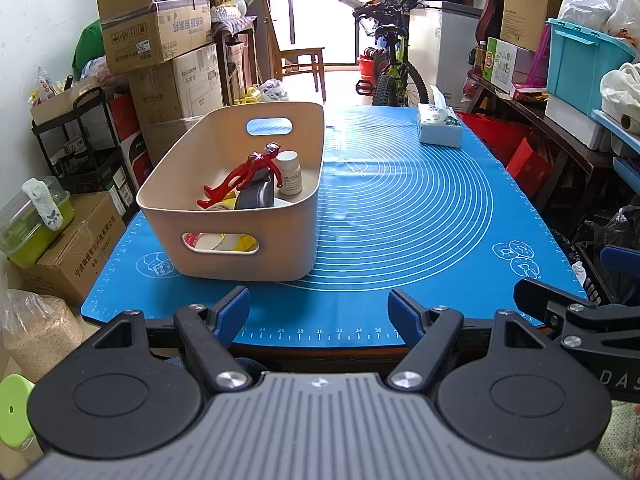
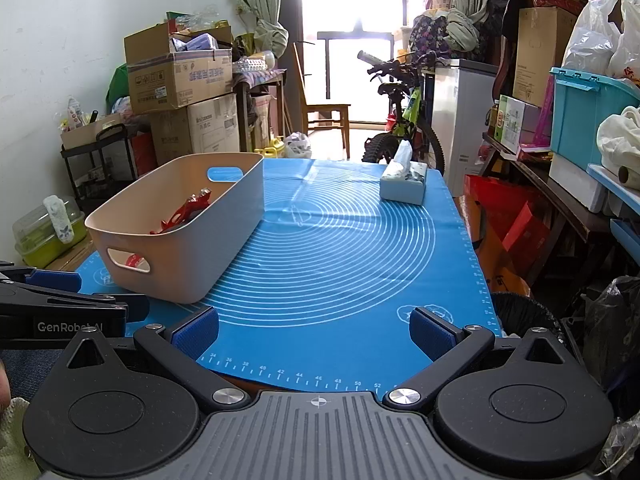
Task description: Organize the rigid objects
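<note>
**Bin loaded, both grippers idle at near edge**

Left gripper [image 1: 319, 312] and right gripper [image 2: 315, 334] hover at the counter's near edge, jaws spread wide, holding nothing (looks like sorting is done). Red figure [image 1: 240, 178], white bottle [image 1: 289, 172] and a grey item sit in the beige bin [image 1: 240, 256] on the blue mat [image 1: 400, 220]. The bin wall hides the lower contents; only a tissue box [image 1: 439, 126] lies outside it.

The right gripper [image 2: 316, 334] gapes empty above the blue mat [image 2: 344, 240]; a beige bin [image 2: 176, 232] at ten o'clock, a tissue box [image 2: 403, 186] at one.
</note>
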The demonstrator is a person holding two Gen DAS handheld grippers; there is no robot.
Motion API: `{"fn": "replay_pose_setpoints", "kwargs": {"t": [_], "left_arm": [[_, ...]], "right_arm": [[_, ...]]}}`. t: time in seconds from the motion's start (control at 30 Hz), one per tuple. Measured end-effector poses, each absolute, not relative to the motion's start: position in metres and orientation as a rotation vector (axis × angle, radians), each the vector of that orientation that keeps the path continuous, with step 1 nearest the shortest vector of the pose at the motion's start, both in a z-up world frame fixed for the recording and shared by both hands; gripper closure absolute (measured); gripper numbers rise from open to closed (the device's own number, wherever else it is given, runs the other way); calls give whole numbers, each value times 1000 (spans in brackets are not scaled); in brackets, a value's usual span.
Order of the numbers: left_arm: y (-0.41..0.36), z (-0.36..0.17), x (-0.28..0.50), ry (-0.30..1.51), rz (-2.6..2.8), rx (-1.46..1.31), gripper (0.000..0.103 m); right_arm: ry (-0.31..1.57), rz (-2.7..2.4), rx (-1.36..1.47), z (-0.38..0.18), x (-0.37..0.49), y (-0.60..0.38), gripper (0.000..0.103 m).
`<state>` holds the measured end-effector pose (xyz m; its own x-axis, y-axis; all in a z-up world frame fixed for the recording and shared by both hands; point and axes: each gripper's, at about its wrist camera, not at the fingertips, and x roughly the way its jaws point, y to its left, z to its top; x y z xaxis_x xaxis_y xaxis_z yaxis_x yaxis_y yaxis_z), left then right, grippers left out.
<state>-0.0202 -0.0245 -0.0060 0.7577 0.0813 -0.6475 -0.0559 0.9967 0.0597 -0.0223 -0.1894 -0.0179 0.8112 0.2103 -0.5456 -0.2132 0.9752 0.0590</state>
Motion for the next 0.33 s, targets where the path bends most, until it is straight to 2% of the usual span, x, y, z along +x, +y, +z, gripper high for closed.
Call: {"fn": "replay_pose_setpoints", "kwargs": {"t": [0.33], "left_arm": [[-28,-5,-22,704,77,35,27]], "right_arm": [[580,227,-7,-17,-22,-190,2]]}}
